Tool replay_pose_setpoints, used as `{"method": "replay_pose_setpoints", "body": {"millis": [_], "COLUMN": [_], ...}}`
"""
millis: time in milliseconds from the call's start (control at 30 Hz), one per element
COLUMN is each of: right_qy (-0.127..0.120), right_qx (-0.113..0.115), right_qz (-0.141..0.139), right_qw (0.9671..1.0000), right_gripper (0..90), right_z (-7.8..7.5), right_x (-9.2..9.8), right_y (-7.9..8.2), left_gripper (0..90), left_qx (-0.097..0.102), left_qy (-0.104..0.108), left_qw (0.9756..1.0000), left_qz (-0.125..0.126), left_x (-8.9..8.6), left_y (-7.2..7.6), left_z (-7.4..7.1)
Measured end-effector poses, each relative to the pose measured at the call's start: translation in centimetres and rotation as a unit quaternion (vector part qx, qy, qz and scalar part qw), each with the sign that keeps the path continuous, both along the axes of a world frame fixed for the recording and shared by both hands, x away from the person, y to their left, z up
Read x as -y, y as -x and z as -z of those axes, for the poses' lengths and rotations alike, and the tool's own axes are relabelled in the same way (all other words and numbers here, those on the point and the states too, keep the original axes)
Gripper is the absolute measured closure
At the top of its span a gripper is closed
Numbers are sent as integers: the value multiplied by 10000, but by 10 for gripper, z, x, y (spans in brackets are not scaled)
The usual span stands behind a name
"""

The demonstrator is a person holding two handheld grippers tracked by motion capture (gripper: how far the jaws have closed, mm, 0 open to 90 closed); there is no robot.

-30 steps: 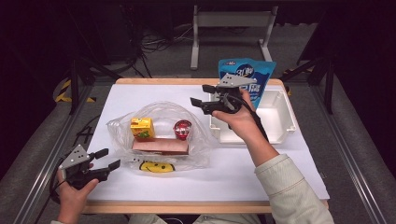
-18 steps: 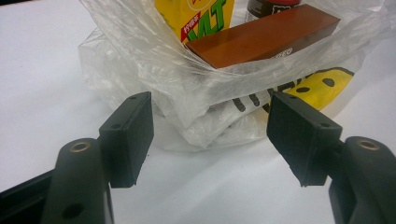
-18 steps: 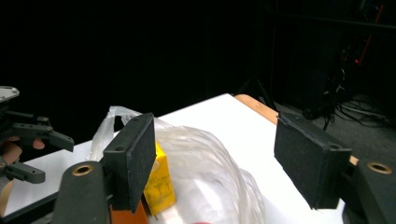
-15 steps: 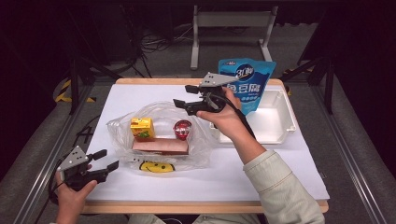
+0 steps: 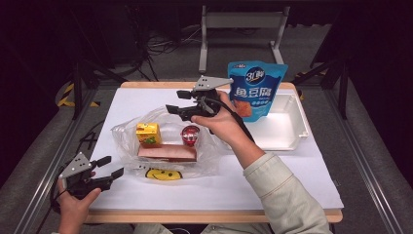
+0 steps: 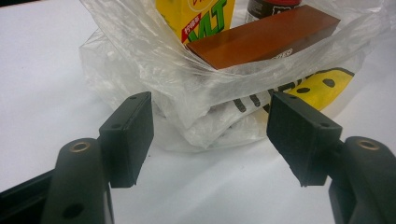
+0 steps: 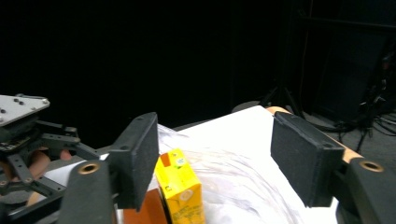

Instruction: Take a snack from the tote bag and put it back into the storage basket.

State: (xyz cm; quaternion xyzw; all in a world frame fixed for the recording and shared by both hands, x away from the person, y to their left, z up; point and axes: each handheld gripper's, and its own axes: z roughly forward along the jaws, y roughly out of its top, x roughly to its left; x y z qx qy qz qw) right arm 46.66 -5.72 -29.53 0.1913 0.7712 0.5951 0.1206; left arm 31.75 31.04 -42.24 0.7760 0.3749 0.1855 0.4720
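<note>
A clear plastic bag (image 5: 125,138) with a yellow smiley (image 5: 162,174) lies at the table's middle left. Inside it are a yellow juice carton (image 5: 148,133), a red-lidded cup (image 5: 190,135) and a brown box (image 5: 167,152). My right gripper (image 5: 173,101) hovers over the bag's far edge, pointing left. It is open, its jaws have just been closing a little, and nothing is between them; the carton (image 7: 180,191) shows below them. My left gripper (image 5: 114,165) rests open at the front left, its jaws (image 6: 210,135) facing the bag's near corner (image 6: 140,56) without touching it.
A blue snack pouch (image 5: 256,90) stands upright at the left end of a white tray (image 5: 292,136) at the back right. The white table cover (image 5: 272,180) is bare at the front right. Dark stands and cables lie beyond the far edge.
My right hand moved left, from beside the blue pouch over the tray to above the bag's far edge. The left hand and the bag stayed put.
</note>
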Motion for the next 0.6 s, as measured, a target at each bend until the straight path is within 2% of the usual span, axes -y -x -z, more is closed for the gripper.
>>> {"method": "replay_pose_setpoints", "body": {"millis": [33, 67, 100, 133, 300, 600], "right_qy": [95, 89, 89, 73, 136, 413], "right_qx": [52, -46, -46, -181, -135, -119], "right_qz": [4, 10, 10, -34, -126, -276], "right_qw": [9999, 9999, 9999, 9998, 9997, 9987], "right_gripper": [353, 356, 356, 363, 359, 338], "right_z": [1, 2, 2, 5, 8, 22], "right_x": [-3, -5, -5, -9, -18, -41], "right_y": [0, 0, 0, 0, -2, -10], "left_gripper": [324, 324, 324, 324, 324, 324], "left_qx": [0, 0, 9, 9, -6, 32], "left_qy": [-1, -1, -8, 0, 21, 47], "left_qw": [10000, 10000, 10000, 10000, 10000, 10000], "left_qz": [5, 5, 12, 11, 10, 26], "left_x": [0, 0, 0, 0, 0, -1], "left_y": [0, 0, 0, 0, -1, -2], "left_z": [0, 0, 0, 0, 0, -1]}}
